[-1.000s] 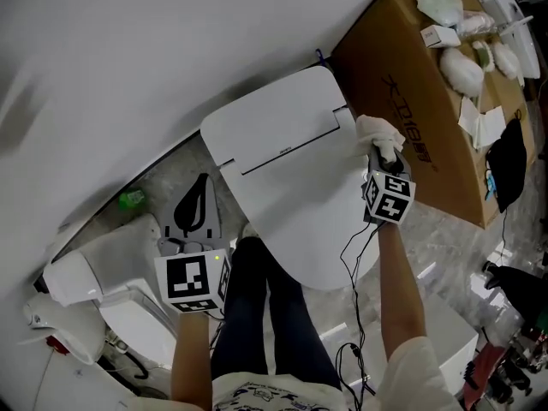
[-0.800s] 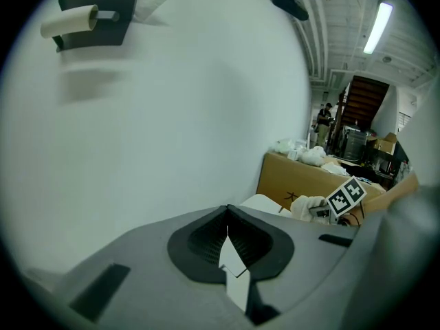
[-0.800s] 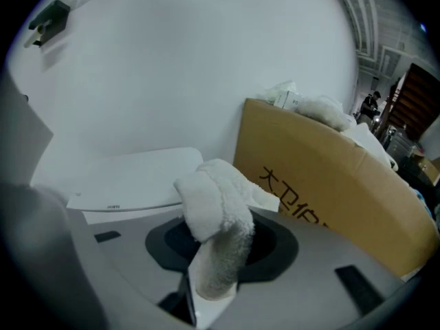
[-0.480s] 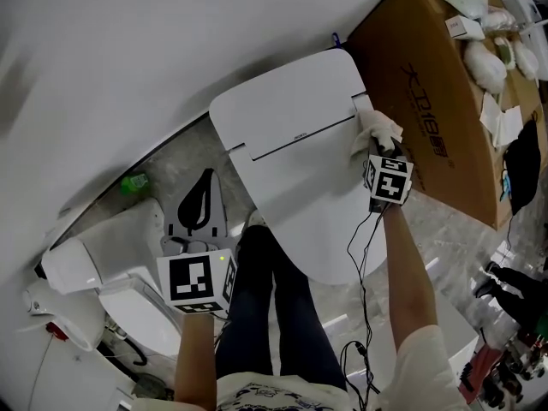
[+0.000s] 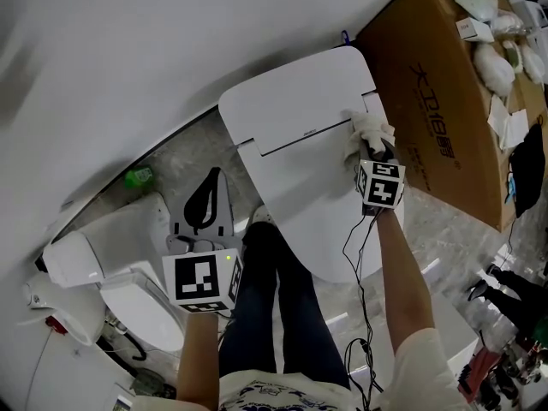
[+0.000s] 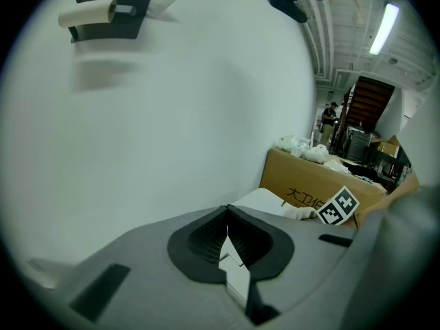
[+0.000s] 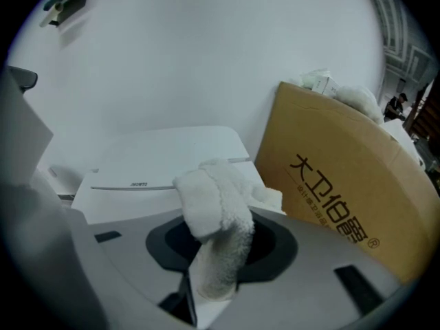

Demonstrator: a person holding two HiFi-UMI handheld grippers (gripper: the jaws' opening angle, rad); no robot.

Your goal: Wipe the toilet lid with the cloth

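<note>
The cloth [image 7: 212, 208] is white, nubbly terry, bunched into a thick roll. The right gripper [image 7: 214, 256] pinches it, and its free end flops forward over the jaws. In the head view the cloth [image 5: 368, 130] presses on the rear right corner of the toilet lid [image 5: 304, 187], beside the hinge seam and near the brown cardboard box [image 5: 445, 92]. The lid is smooth, glossy white plastic. Its long axis runs from the wall toward the person, rounded end nearest their legs. The left gripper [image 6: 226, 234] is off the lid, its ribbed black jaws closed tip to tip on nothing.
</note>
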